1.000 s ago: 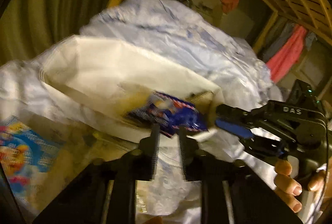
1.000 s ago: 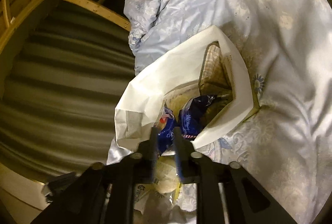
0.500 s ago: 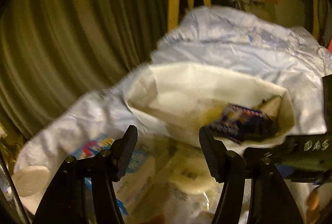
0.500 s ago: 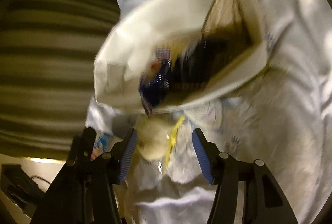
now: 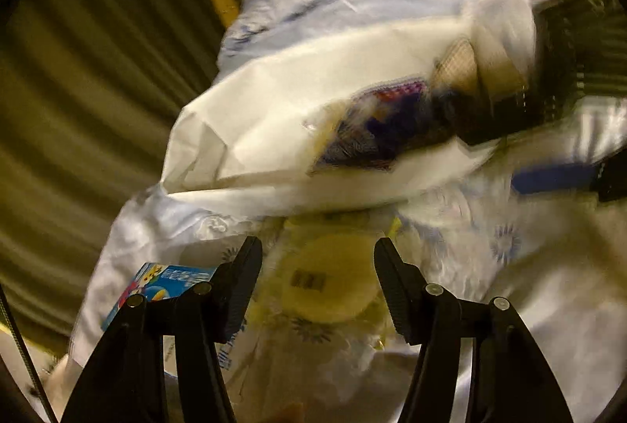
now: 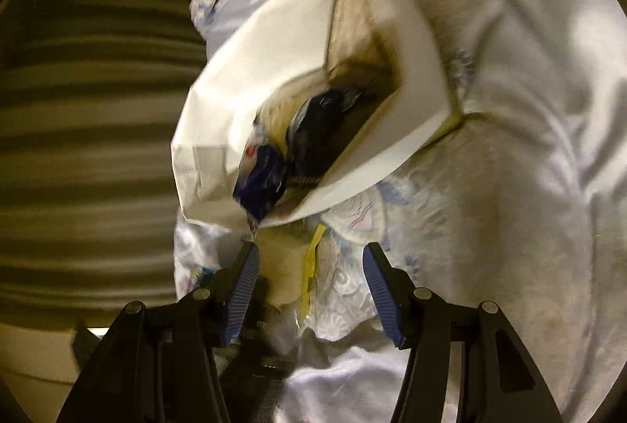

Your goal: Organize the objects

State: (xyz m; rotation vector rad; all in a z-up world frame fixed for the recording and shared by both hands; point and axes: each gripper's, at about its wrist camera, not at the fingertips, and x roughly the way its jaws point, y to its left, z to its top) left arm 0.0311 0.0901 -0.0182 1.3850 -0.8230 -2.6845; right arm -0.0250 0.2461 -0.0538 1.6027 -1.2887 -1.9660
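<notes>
A white bag [image 5: 282,117] lies on its side on a pale flowered bedsheet [image 6: 509,187], its mouth gaping toward both cameras. A dark blue snack packet [image 6: 262,184] sits in that mouth, its lower tip poking out over the bag's near lip; deeper in, the inside of the bag is dark and its contents are too blurred to name.

The left gripper [image 5: 317,266] points down at the sheet in front of the bag. Its jaws are well apart and easing inward slightly, with nothing pressed between the pads. Seen between them, lying on the sheet, is a round pale yellow pack [image 5: 329,278] in clear wrapping with a small barcode label; the pads stand to either side of it and do not touch it. A blue picture packet [image 5: 164,282] lies near the sheet's left edge, just beyond the left finger.

The right gripper [image 6: 309,266] also stands open at a middling width and holds nothing. The tip of the blue snack packet is just above its left fingertip, close but apart. A yellow strip [image 6: 309,266] of wrapping runs along the sheet between its fingers. In the left view, one blue pad of the right gripper shows at the right edge, just below the bag's mouth.
</notes>
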